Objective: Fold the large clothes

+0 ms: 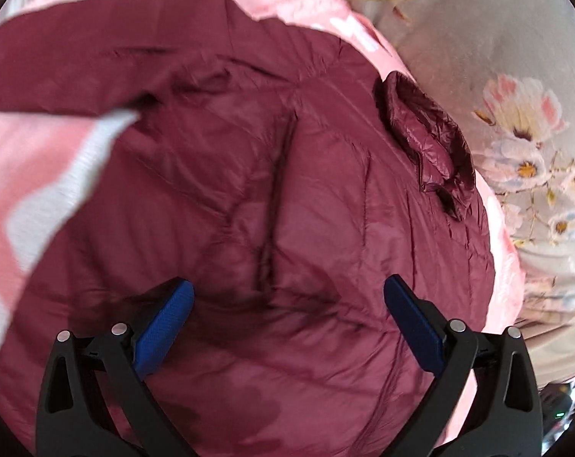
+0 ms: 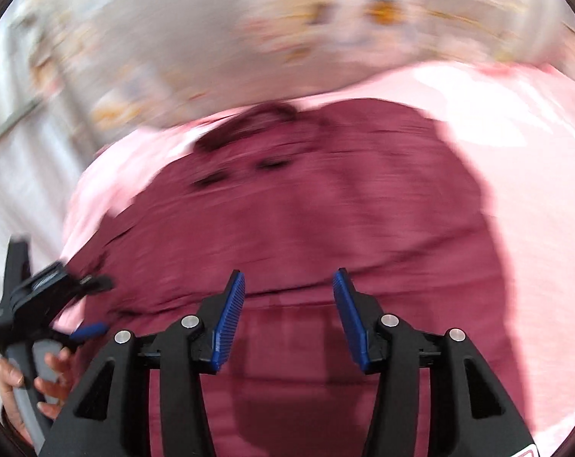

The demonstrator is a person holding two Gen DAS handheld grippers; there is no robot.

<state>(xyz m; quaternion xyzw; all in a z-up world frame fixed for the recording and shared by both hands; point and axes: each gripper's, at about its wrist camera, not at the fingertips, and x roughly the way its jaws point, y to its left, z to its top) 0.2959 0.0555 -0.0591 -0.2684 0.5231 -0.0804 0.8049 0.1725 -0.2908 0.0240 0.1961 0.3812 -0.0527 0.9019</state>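
Bed covered by a grey sheet printed with pink and white flowers (image 1: pixel 516 122), seen blurred in the right wrist view (image 2: pixel 249 38). Directly on it, a pale pink blanket with white patches (image 1: pixel 39 160), spread wide (image 2: pixel 535 190) and reaching past the dark garment on every visible side. Flat on the blanket, a maroon quilted puffer jacket (image 1: pixel 287 209), its crumpled shiny collar (image 1: pixel 432 144) toward the flowered sheet; smeared in the right wrist view (image 2: pixel 306 209). Cannot tell where the bed ends.

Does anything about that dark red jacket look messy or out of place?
Only the maroon jacket: its collar is crumpled into a bunch at the edge, and one sleeve lies askew across the pink blanket. No damage shows.
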